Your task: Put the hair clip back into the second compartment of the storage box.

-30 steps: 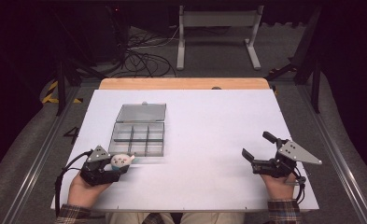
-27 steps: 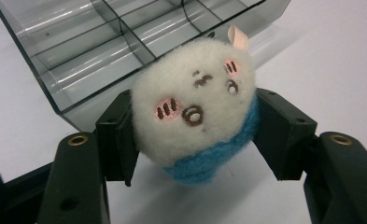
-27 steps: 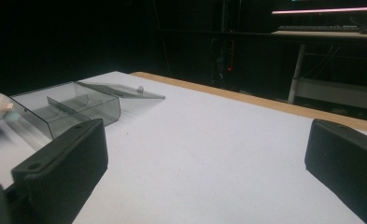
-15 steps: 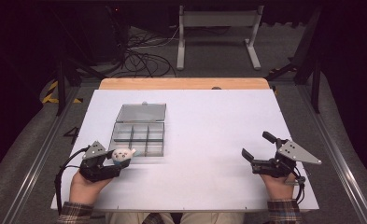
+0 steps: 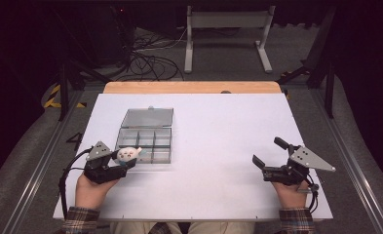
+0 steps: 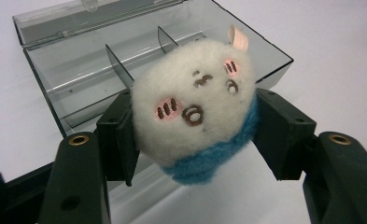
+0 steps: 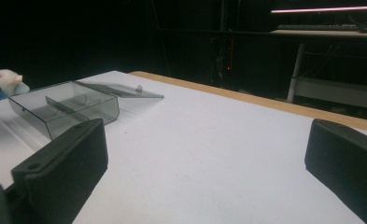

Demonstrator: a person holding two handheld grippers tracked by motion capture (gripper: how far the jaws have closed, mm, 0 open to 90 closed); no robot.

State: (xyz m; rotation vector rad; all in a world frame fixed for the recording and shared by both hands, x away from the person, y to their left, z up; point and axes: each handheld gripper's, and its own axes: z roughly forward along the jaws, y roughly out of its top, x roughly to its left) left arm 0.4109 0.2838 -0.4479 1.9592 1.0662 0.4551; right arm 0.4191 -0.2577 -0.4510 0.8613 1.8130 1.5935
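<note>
The left tool (image 5: 123, 163) has carried the white plush toy (image 5: 128, 153) up to the clear compartment box's (image 5: 145, 136) near edge, jaws clamped on it. White desk (image 5: 218, 146), dark room, cables (image 5: 145, 58) at 12 o'clock. Right tool (image 5: 267, 158) rests at 4 o'clock, jaws spread wide, nothing between.

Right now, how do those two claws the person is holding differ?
The left claw is shut on a white plush toy with a blue collar, at the near edge of the clear compartment box; the right claw is open and holds nothing. The left sits by the box, the right far off on bare white table. Both are black, hand-held, low over the table.
</note>
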